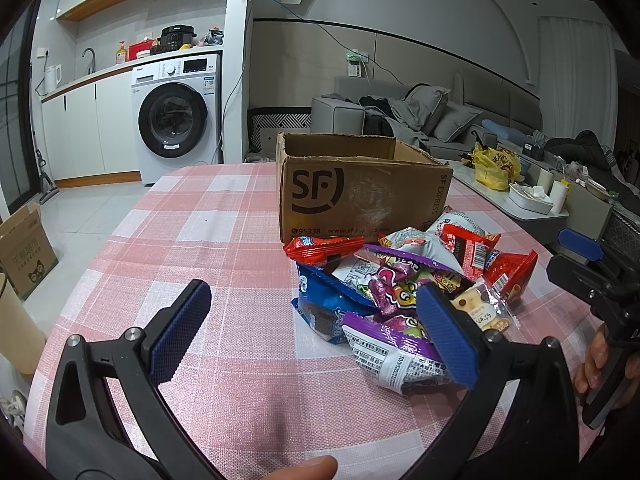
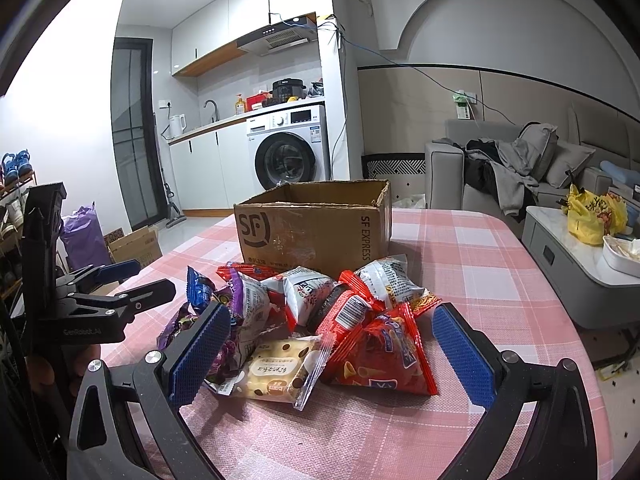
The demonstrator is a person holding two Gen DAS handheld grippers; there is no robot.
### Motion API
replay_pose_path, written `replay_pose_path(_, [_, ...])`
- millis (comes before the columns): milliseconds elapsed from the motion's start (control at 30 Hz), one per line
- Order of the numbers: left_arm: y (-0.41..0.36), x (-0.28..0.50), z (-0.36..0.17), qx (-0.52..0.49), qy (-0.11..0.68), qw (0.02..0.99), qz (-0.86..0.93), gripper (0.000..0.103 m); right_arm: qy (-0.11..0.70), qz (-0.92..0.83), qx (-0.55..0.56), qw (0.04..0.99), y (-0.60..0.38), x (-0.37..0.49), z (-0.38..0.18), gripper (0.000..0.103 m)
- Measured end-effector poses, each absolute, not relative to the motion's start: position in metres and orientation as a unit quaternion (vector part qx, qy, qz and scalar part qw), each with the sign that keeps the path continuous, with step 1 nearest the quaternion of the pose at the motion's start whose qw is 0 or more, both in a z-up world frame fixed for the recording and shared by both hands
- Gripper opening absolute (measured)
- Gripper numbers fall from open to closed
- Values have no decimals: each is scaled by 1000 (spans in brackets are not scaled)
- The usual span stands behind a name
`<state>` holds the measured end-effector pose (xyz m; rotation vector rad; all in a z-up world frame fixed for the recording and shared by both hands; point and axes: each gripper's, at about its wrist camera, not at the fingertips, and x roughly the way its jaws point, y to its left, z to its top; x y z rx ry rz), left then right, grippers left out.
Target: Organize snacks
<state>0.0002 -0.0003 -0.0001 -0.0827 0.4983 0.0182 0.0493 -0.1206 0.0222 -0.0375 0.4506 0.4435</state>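
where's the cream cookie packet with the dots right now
In the right wrist view the cookie packet lies at the pile's near edge, between the purple bag and the red chip bag.

White kitchenette wall with counter, range hood (image 2: 276, 40) and front-loading washing machine (image 1: 176, 120); glossy pale floor; grey sofa (image 2: 520, 168) piled with clothes; arched white wall recess; low white coffee table (image 2: 580, 276), cluttered; possibly a shoe rack far left

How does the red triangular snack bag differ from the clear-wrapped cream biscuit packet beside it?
The red triangular snack bag is opaque and puffed; the cream biscuit packet is transparent at its edges and lies flat. The red bag looks larger than the biscuit packet. Both are sealed and rest on the checked tablecloth, in front of the cardboard box, between the open right gripper fingers.
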Motion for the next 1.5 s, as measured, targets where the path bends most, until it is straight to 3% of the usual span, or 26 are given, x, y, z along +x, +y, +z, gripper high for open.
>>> replay_pose_path(1500, [0,0,0,-40,246,968,9,102,223,217,-17,950,-124,51,22,103])
